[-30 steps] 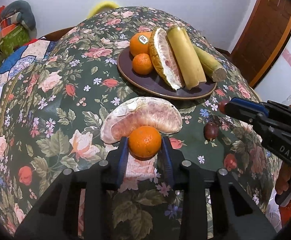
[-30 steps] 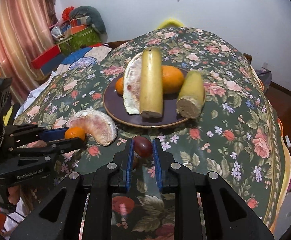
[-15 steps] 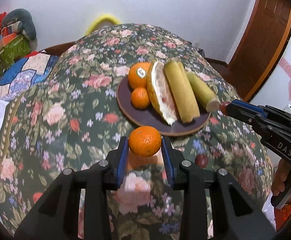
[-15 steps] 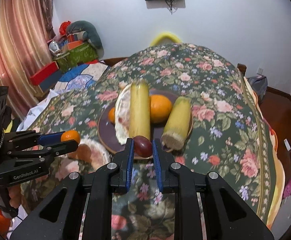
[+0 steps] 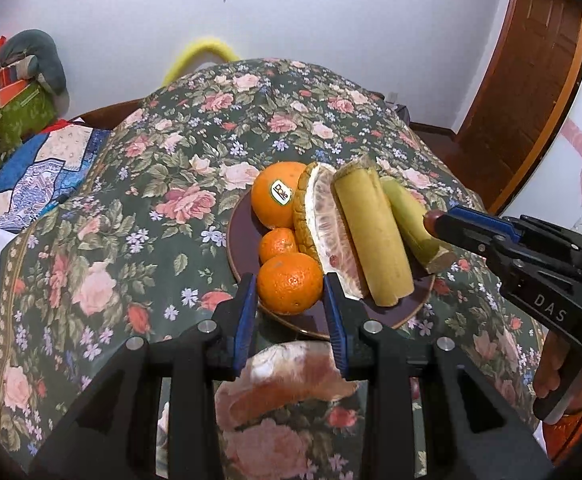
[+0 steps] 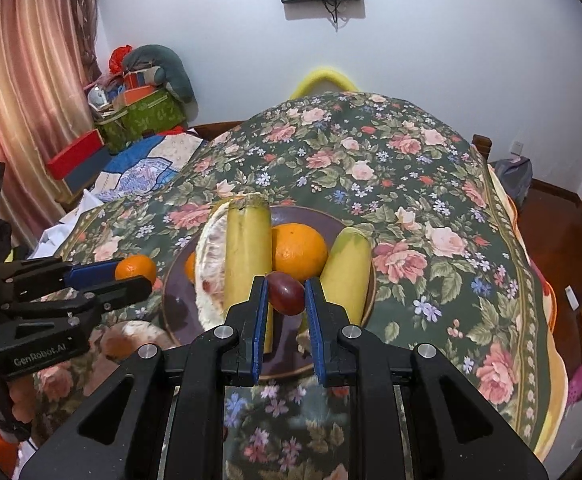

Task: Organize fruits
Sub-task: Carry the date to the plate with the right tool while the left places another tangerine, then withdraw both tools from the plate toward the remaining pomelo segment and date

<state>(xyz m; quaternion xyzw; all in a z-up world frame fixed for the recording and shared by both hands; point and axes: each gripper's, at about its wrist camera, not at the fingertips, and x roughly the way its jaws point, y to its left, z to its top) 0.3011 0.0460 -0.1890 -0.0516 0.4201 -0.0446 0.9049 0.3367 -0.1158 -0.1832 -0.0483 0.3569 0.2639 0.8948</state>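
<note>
My left gripper (image 5: 291,292) is shut on a small orange (image 5: 289,284) and holds it above the near left rim of the dark plate (image 5: 239,236). My right gripper (image 6: 286,294) is shut on a dark red plum (image 6: 287,293) and holds it over the plate's (image 6: 179,292) near side. The plate carries a large stickered orange (image 5: 275,199), a small orange (image 5: 278,243), a pomelo wedge (image 5: 323,224) and two yellow-green stalk pieces (image 5: 373,236). A peeled pomelo piece (image 5: 287,380) lies on the tablecloth below my left gripper.
The round table wears a dark floral cloth (image 5: 171,208) that drops off at its edges. A bed with a patchwork quilt (image 6: 147,164) and boxes stands to the left. A wooden door (image 5: 531,80) is at the right.
Both grippers have risen and moved forward over the plate, each still carrying its fruit. The peeled pomelo piece has dropped below my left gripper.
</note>
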